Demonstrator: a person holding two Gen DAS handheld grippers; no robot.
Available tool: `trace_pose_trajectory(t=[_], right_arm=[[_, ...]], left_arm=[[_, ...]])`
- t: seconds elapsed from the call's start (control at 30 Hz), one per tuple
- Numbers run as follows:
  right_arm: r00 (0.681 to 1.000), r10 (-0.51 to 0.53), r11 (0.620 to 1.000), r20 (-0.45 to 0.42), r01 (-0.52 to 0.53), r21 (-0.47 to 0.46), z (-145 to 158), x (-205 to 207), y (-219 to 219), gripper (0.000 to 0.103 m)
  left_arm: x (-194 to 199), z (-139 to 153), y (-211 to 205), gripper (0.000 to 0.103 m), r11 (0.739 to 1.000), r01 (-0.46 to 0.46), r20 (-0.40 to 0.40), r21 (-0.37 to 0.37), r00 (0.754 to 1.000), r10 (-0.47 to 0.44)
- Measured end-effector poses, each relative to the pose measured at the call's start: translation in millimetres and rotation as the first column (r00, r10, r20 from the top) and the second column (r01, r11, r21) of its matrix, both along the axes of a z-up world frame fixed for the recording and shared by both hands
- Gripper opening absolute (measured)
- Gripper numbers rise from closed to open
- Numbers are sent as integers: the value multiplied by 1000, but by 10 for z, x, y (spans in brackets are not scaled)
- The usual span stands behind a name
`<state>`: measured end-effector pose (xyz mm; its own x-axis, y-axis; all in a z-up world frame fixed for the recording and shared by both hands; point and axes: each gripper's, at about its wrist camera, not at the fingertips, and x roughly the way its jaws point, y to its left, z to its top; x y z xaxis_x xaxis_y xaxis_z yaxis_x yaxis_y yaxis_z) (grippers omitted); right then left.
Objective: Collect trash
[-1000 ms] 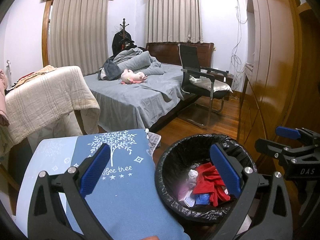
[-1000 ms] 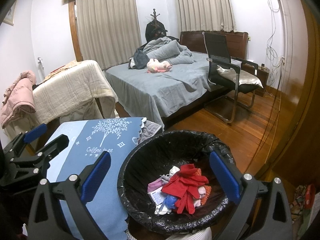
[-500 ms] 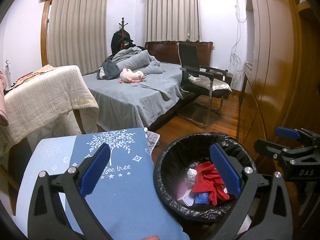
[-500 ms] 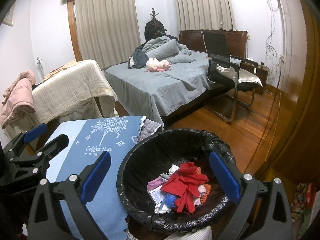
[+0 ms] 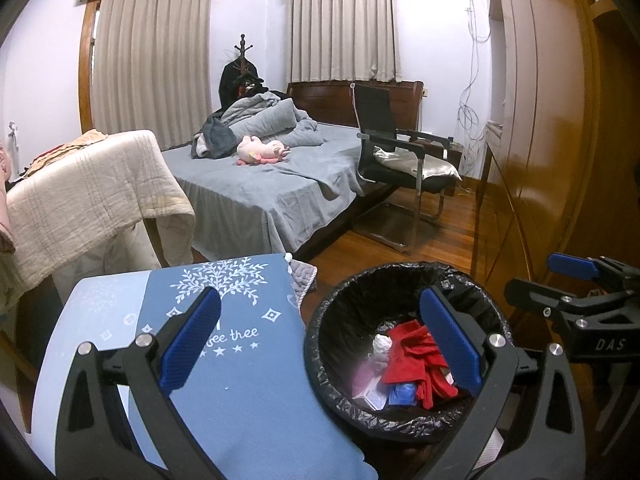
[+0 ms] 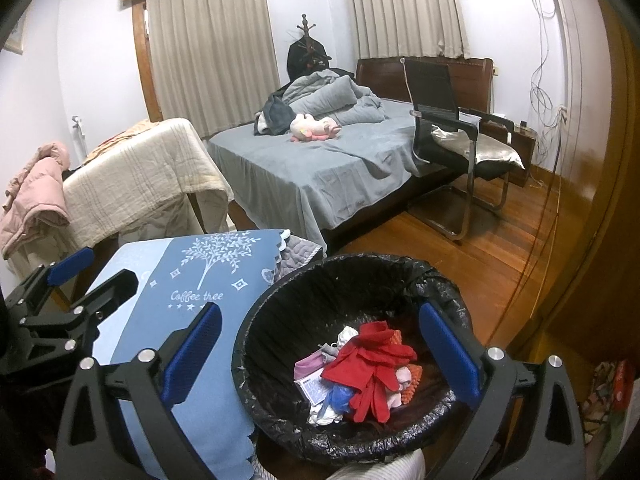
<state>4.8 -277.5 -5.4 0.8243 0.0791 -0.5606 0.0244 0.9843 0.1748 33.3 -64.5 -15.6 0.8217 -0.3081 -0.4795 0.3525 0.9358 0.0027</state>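
Note:
A round bin lined with a black bag (image 5: pixel 332 344) (image 6: pixel 280 312) stands on the wood floor beside the table. Inside lie a red cloth (image 5: pixel 408 352) (image 6: pixel 368 364), a white crumpled wad (image 5: pixel 380 346), a small printed packet (image 6: pixel 314 388) and a blue scrap (image 6: pixel 338 394). My left gripper (image 5: pixel 320 344) hangs open above the table edge and the bin, holding nothing. My right gripper (image 6: pixel 316 356) is open over the bin, also holding nothing; it shows in the left wrist view at the right edge (image 5: pixel 576 280).
A table with a blue "Coffee tree" cloth (image 5: pixel 224 320) (image 6: pixel 192 280) sits left of the bin. Beyond are a grey bed (image 5: pixel 260 184), a black chair (image 5: pixel 400 160), a blanket-draped rack (image 5: pixel 88 184) and a wooden wardrobe (image 5: pixel 540 140) on the right.
Both views have drifted back and up slightly, so the bin sits a little lower and smaller. Both grippers stay open and the bin's contents are the same.

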Motion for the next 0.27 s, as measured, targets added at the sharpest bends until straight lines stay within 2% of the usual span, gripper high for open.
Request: trace_pose_trajectory(t=[0.27], right_arm=[[1000, 1, 1000, -2, -1, 0, -2, 5, 5, 97]], left_arm=[[-5, -11, -15, 97, 1000, -1, -5, 3, 1000, 1]])
